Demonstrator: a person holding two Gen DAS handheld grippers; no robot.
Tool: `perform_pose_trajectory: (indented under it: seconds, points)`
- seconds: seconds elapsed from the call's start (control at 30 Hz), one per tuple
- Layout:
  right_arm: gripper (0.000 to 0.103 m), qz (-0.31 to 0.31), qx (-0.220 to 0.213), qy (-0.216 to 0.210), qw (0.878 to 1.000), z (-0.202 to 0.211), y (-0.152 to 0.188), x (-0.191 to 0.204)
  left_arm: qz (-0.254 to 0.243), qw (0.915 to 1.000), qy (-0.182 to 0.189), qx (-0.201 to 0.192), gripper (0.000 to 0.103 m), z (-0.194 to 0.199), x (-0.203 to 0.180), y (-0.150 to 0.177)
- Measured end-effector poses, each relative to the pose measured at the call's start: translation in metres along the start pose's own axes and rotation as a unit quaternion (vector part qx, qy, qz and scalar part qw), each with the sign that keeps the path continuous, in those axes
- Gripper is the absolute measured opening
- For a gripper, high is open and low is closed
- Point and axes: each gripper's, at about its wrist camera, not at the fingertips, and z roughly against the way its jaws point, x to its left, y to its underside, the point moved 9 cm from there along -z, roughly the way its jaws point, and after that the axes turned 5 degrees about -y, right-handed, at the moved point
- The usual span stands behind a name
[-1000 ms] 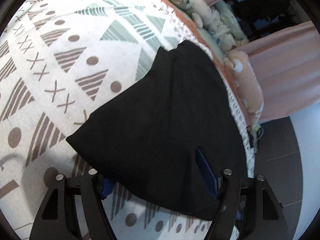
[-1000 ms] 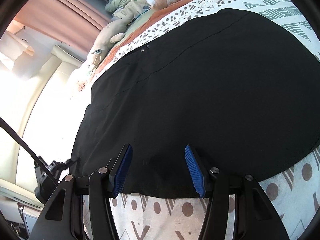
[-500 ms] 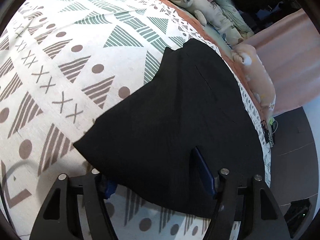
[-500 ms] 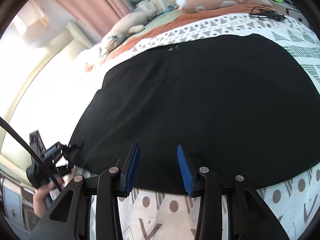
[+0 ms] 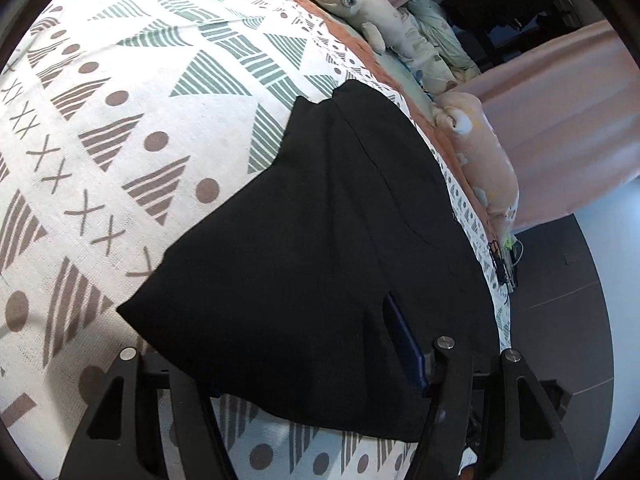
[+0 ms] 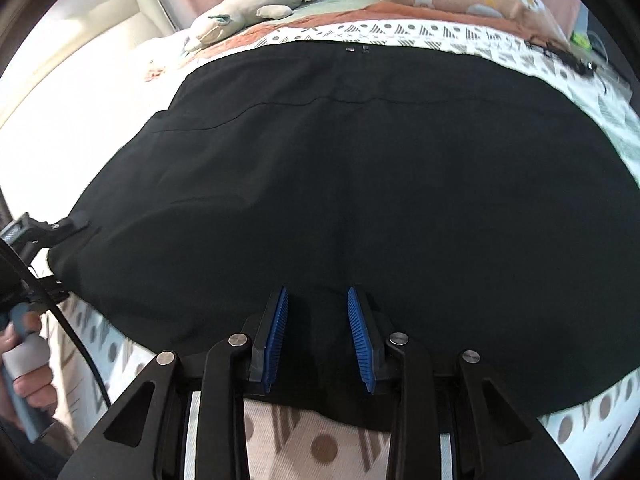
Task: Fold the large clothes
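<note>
**A:** Two spots to worry about. Right claw point(image 6: 317, 292) gaping a little, pads apart, near hem of the black garment point(image 6: 360, 180) bunched between them but not pinched. Left claw point(image 5: 296, 332) spread wide, one finger buried under the cloth, hem just draped across. Probably lining up a grab for a fold.

**B:** So, risks?

**A:** Could bite only the top layer, or a thin sliver of hem, then lose it mid-lift. Could also snag the bed cover point(image 5: 120, 120) underneath and drag it along. Uneven lift between the two corners = crooked fold, wrinkles down the middle.

**B:** Looks like smooth, floppy fabric too, so likely to sag and slip. And the setting?

**A:** Spread flat across a bed. White cover printed with triangles, dots and crosses, probably squishy, so no firm backing to press against. Plush toys point(image 6: 248, 8) along the far side, near the garment's far edge. Pink curtains point(image 5: 560, 120) beyond, dark floor point(image 5: 560, 300) off to the right.
</note>
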Motion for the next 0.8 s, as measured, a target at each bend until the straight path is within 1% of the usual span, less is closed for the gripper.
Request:
perform_pose_trajectory:
  seconds: [0.03,0.07,0.1,0.13,0.2,0.27,0.33,0.4,0.57,0.67,0.73,0.8]
  points:
    - [0.029,0.001,-0.002,0.002,1.000,-0.002,-0.003,0.000,-0.002,1.0000,-0.002,0.003,0.065,-0.002,0.001,0.000]
    - [0.029,-0.002,-0.006,0.001,1.000,-0.006,-0.008,0.000,0.001,1.0000,-0.002,0.005,0.059,-0.004,0.001,0.000]
    - [0.029,-0.004,-0.007,-0.002,1.000,-0.006,-0.004,-0.001,0.004,1.0000,-0.006,0.005,0.046,-0.006,0.002,0.000]
    - [0.029,-0.009,-0.008,-0.005,1.000,-0.007,-0.006,-0.001,0.010,0.9999,-0.008,0.006,0.043,-0.006,0.005,-0.001]
    - [0.029,-0.018,-0.011,-0.011,1.000,-0.008,-0.007,0.000,0.016,0.9999,0.003,0.004,0.028,-0.005,0.003,-0.004]
    - [0.029,-0.026,-0.019,-0.019,0.999,-0.006,-0.006,0.001,0.019,0.9996,0.022,-0.003,0.022,0.001,-0.002,-0.007]
    - [0.029,-0.039,-0.024,-0.032,0.998,-0.005,-0.007,0.000,0.026,0.9987,0.043,-0.012,0.020,0.010,-0.009,-0.011]
    - [0.029,-0.066,-0.028,-0.054,0.996,0.000,-0.006,-0.003,0.024,0.9973,0.065,-0.025,0.018,0.021,-0.020,-0.016]
    - [0.029,-0.113,-0.049,-0.093,0.988,0.026,0.000,-0.008,-0.010,0.9923,0.112,-0.053,0.017,0.044,-0.060,-0.023]
    - [0.029,-0.113,-0.064,-0.118,0.985,0.043,-0.002,-0.001,-0.022,0.9883,0.141,-0.053,0.017,0.054,-0.085,-0.025]
    - [0.029,-0.111,-0.061,-0.137,0.982,0.049,0.000,0.007,-0.028,0.9864,0.153,-0.051,0.016,0.061,-0.102,-0.027]
    - [0.029,-0.110,-0.053,-0.144,0.982,0.051,0.005,0.012,-0.039,0.9848,0.161,-0.052,0.015,0.066,-0.119,-0.030]
